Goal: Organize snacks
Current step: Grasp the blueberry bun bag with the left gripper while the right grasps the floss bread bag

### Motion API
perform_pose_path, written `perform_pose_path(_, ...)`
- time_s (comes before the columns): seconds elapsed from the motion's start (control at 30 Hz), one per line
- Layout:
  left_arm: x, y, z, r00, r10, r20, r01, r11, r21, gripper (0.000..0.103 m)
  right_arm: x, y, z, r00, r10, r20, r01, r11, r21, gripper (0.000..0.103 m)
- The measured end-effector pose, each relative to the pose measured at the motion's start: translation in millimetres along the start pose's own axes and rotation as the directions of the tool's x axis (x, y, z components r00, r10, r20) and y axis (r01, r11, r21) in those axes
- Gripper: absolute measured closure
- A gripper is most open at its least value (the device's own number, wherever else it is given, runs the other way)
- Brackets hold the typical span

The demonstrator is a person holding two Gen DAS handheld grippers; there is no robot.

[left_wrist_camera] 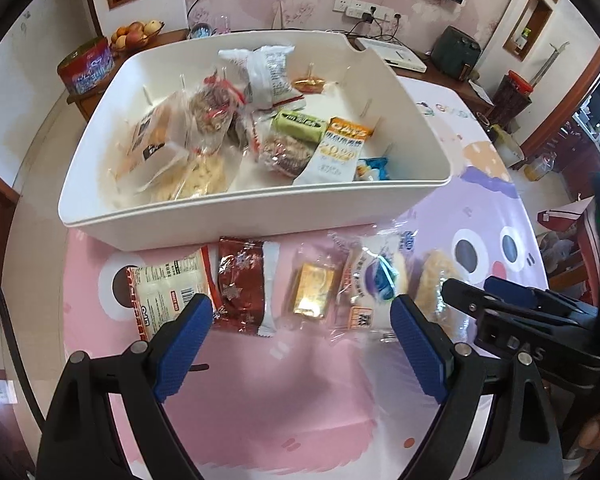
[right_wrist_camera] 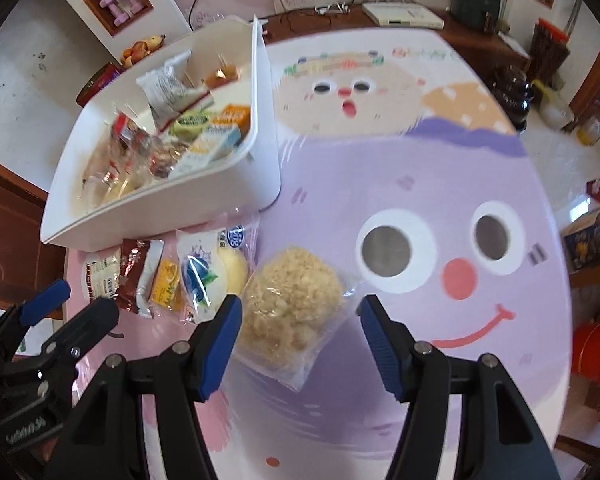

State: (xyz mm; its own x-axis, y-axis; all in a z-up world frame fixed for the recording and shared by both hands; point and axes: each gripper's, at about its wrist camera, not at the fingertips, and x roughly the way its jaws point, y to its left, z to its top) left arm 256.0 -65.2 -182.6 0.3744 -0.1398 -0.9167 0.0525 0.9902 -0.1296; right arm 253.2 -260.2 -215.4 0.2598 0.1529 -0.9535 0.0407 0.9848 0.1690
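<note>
A white bin holding several wrapped snacks stands at the back of the table. A row of snacks lies in front of it: a white-and-red packet, a dark red packet, a gold bar in clear wrap, a blue-and-white bun packet and a puffed rice cake in a clear bag. My left gripper hangs open above the dark red packet and the gold bar. Just above the rice cake my right gripper is open, one finger on each side of it.
A pink and purple cartoon mat covers the round table. Behind it a wooden sideboard carries a fruit bowl, a red tin and a white box. A person's fingers show at the lower right.
</note>
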Motion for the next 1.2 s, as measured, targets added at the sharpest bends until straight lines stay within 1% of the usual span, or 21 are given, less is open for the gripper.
perform_pose_path(0.13,5,5,1,1.0,0.0,-0.001,0.0,1.0,-0.015,0.013,18,1,2,1.0,-0.007,-0.03,0.008,1.0,0.027,0.041)
perform_pose_path(0.27,8,5,4,1.0,-0.004,-0.006,0.004,1.0,-0.015,0.013,33,2,3,0.998,-0.009,-0.065,0.011,1.0,0.026,0.041)
perform_pose_path(0.33,10,3,5,1.0,-0.008,-0.009,0.008,1.0,-0.012,0.013,41,-1,1,0.995,0.008,-0.095,-0.004,0.999,0.045,0.041)
perform_pose_path(0.37,12,1,6,1.0,-0.01,-0.012,0.01,1.0,-0.01,0.013,42,-2,1,0.995,0.017,-0.098,-0.012,0.998,0.054,0.04)
perform_pose_path(0.43,16,-3,9,1.0,-0.018,-0.019,0.018,1.0,-0.001,0.013,41,-1,-1,0.996,0.007,-0.085,-0.004,0.999,0.035,0.04)
perform_pose_path(0.53,22,-14,11,0.999,-0.025,-0.029,0.026,0.999,0.026,0.013,41,3,-4,0.997,-0.022,-0.077,0.021,1.0,-0.017,0.046)
perform_pose_path(0.67,36,-31,15,0.998,-0.036,-0.059,0.04,0.997,0.068,0.013,37,-3,-11,0.997,-0.021,-0.069,0.02,1.0,-0.023,0.053)
perform_pose_path(0.87,58,-60,17,0.994,-0.036,-0.101,0.051,0.988,0.148,0.013,31,-24,-23,0.998,-0.034,-0.059,0.033,0.999,-0.012,0.056)
perform_pose_path(0.97,68,-74,17,0.994,-0.02,-0.109,0.041,0.979,0.199,0.013,29,-31,-28,0.998,-0.037,-0.055,0.037,0.999,-0.006,0.056)
perform_pose_path(1.03,74,-82,17,0.994,-0.002,-0.113,0.028,0.974,0.227,0.016,27,-36,-30,0.998,-0.039,-0.053,0.039,0.999,-0.001,0.057)
perform_pose_path(1.2,91,-93,16,0.988,0.027,-0.151,0.013,0.966,0.26,0.031,24,-39,-31,0.998,-0.042,-0.05,0.042,0.999,-0.004,0.059)
